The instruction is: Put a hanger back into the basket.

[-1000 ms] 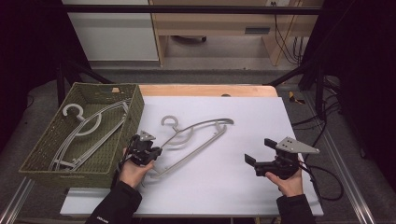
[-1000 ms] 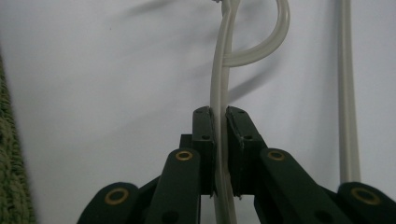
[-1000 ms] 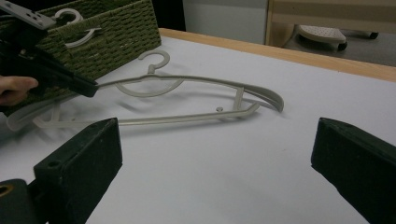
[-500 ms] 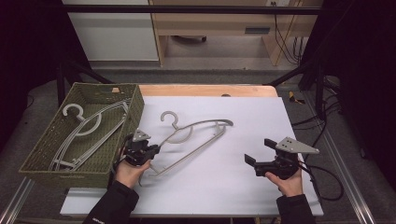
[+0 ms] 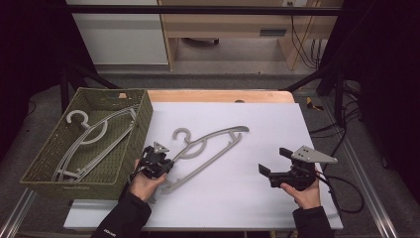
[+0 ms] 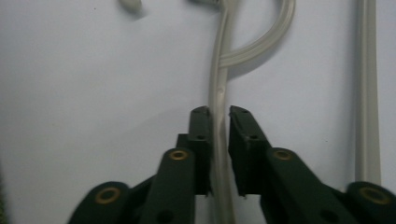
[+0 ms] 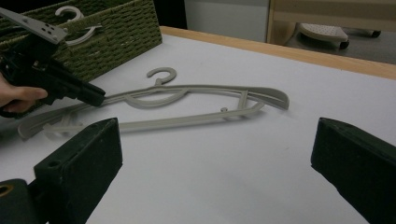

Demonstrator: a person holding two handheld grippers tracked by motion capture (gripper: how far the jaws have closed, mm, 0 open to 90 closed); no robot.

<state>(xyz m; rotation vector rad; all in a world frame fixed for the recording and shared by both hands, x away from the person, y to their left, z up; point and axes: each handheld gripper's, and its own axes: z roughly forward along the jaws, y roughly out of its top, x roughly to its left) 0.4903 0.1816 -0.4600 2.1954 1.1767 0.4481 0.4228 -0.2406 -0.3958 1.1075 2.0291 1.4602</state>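
A grey plastic hanger (image 5: 210,146) lies on the white table (image 5: 257,124), hook toward the basket. My left gripper (image 5: 167,167) is shut on the hanger's lower left arm. In the left gripper view the two jaws (image 6: 219,114) pinch the thin arm of the hanger (image 6: 219,79) just below its curved loop. My right gripper (image 5: 267,171) rests at the table's front right, open wide and holding nothing. In the right gripper view its jaws (image 7: 215,154) stand far apart, facing the hanger (image 7: 196,88) and the left gripper (image 7: 95,98) beyond it.
A green woven basket (image 5: 143,119) stands at the left edge of the table with two grey hangers (image 5: 94,141) inside. A wooden strip (image 5: 218,95) runs along the table's far edge. A cable (image 5: 346,183) trails from the right gripper.
The left gripper has shifted only slightly while holding the hanger's arm, and the hanger has wobbled a little with it. The right gripper has stayed put.
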